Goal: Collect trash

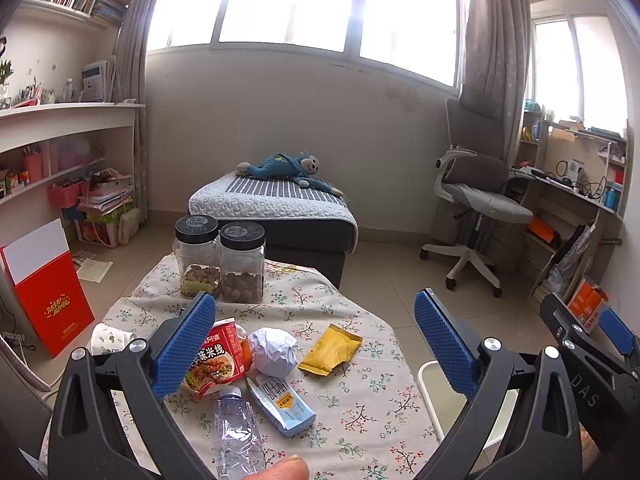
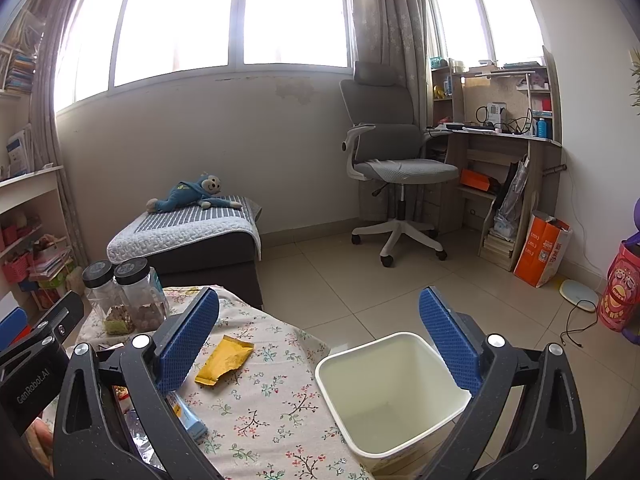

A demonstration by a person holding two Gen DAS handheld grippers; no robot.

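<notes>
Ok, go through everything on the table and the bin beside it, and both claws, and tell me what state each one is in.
Left claw: open, holding nothing.
Right claw: open, holding nothing.
Bin: upright, empty.
Two jars: upright, lids on, partly filled.
Plastic bottle: lying down, crushed.
Paper ball: crumpled.
Yellow packet: lying flat.
Blue-and-white pouch: lying flat.
Red noodle box: lying on its side.
Paper cup: tipped over.

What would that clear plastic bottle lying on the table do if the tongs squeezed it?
The bottle looks empty and already crumpled, so it would probably feel very light and buckle further. Lying on its side on the tablecloth, it may roll or slip away if nudged.
</notes>
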